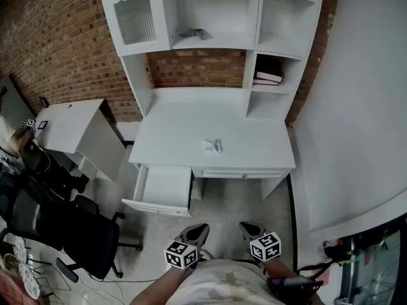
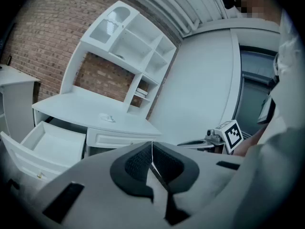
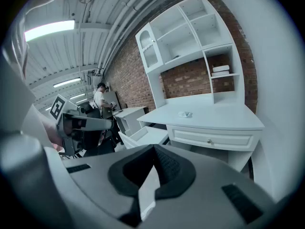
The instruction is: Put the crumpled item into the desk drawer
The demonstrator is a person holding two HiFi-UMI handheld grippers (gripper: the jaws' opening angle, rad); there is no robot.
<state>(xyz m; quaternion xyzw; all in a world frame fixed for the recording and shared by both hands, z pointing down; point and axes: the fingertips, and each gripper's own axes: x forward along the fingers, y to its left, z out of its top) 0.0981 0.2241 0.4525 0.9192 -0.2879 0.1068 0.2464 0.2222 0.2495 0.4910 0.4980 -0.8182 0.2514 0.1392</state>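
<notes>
A small crumpled white item [image 1: 213,146] lies near the front middle of the white desk [image 1: 172,132]; it also shows as the crumpled item [image 2: 107,118] in the left gripper view and the crumpled item [image 3: 185,114] in the right gripper view. The desk's left drawer [image 1: 163,189] stands pulled out and looks empty. My left gripper [image 1: 198,232] and right gripper [image 1: 247,230] hang side by side close to my body, well short of the desk. Both are shut with nothing between the jaws.
A second, closed drawer [image 1: 238,173] is under the desk's right half. A white hutch [image 1: 210,18] with shelves and books [image 1: 268,76] stands on the desk. A black office chair [image 1: 57,224] and a smaller white desk [image 1: 67,124] stand at the left; a white wall [image 1: 362,126] runs along the right.
</notes>
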